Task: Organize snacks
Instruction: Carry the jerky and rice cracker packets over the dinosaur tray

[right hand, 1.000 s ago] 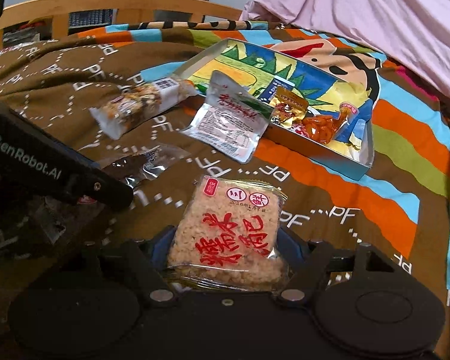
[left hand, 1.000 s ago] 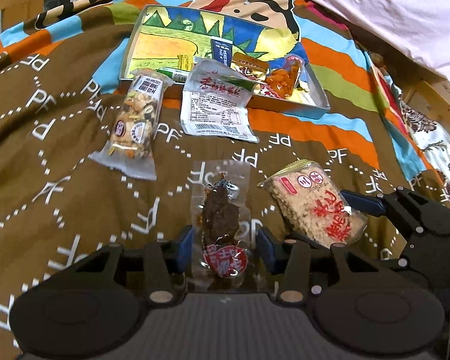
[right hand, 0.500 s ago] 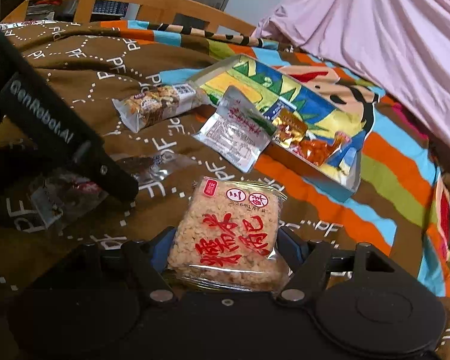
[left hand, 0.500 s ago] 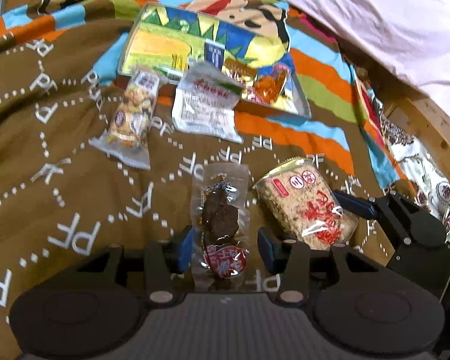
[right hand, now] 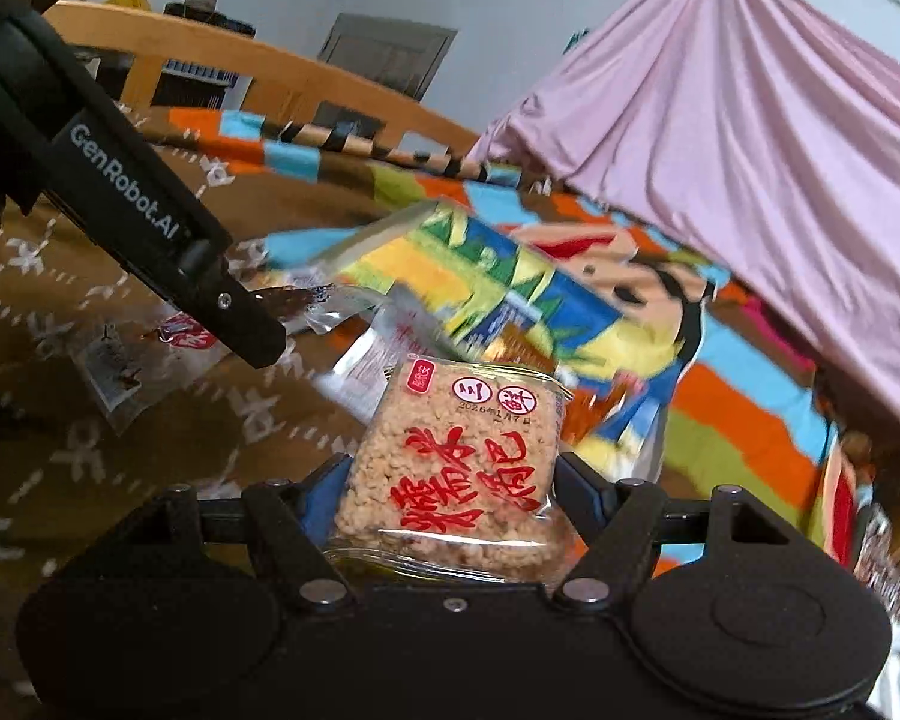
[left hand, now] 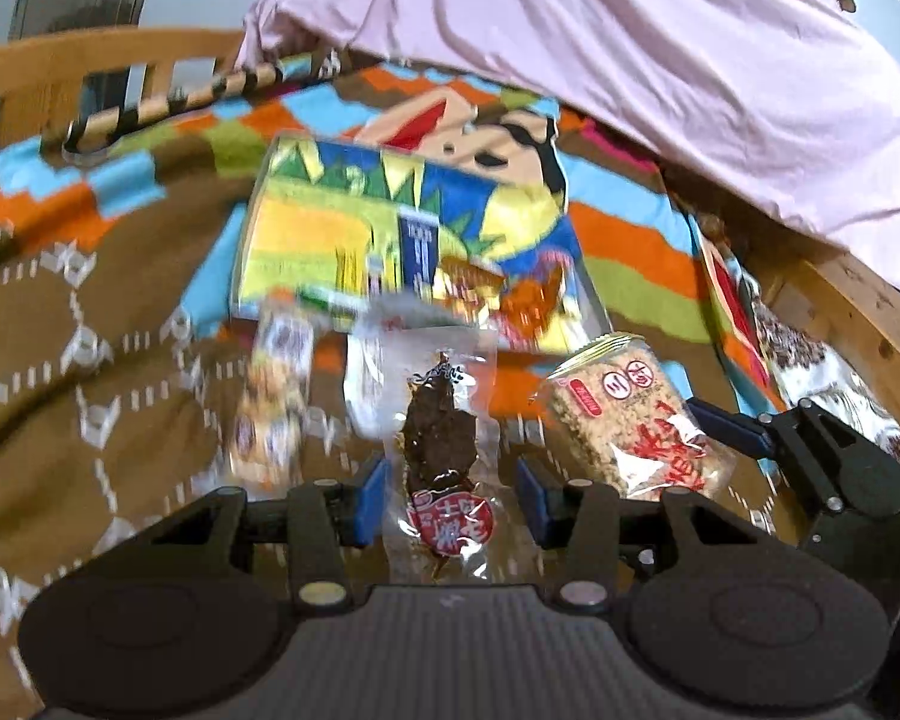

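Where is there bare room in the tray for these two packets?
The tray's left half, the yellow-green floor, looks bare. Its near-right corner is crowded with small snacks, and the white packet and nut bar sit blurred before the near rim.

Lifted jerky pouch (left hand: 444, 450), rice cake (right hand: 456, 474)

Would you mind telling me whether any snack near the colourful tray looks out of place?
Yes: a white plastic snack packet lies propped over the near rim of the colourful cartoon-print tray, half in, half out. A nut bar in clear wrap lies outside it on the brown blanket.
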`<state>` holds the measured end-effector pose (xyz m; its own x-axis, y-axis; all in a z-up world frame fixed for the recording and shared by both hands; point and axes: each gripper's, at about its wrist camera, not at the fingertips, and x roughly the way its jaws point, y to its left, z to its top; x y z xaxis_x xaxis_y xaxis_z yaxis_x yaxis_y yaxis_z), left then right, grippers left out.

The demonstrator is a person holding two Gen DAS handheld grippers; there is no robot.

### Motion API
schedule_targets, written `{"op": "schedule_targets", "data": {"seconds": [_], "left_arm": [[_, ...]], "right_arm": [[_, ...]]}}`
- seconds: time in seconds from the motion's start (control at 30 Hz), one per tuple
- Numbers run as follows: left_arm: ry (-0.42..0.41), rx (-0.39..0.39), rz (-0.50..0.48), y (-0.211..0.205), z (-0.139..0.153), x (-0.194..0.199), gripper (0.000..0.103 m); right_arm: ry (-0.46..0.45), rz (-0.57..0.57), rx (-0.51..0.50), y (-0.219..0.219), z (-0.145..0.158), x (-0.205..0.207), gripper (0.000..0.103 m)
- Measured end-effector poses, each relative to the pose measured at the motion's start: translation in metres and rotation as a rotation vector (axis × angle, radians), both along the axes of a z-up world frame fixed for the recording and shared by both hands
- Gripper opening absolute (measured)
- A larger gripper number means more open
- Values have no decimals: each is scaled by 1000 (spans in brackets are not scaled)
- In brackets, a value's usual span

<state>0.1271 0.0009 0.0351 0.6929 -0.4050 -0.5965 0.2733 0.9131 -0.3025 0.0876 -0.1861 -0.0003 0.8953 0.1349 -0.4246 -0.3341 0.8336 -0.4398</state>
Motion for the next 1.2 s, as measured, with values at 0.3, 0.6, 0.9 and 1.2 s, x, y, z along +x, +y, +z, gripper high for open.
{"op": "schedule_targets", "data": {"seconds": [0.3,0.6,0.9,1.2], "left_arm": [[-135,62,49,4,20,75,50],[-153,62,141,18,1,160,50],[-102,62,216,29,-24,207,50],[-41,110,198,21,-43,218,50]], "right_arm": [[-102,24,68,2,29,84,74],[-114,24,113,15,29,177,74],[-30,-1,114,27,0,227,74],[52,-27,121,31,-23,243,74]]}}
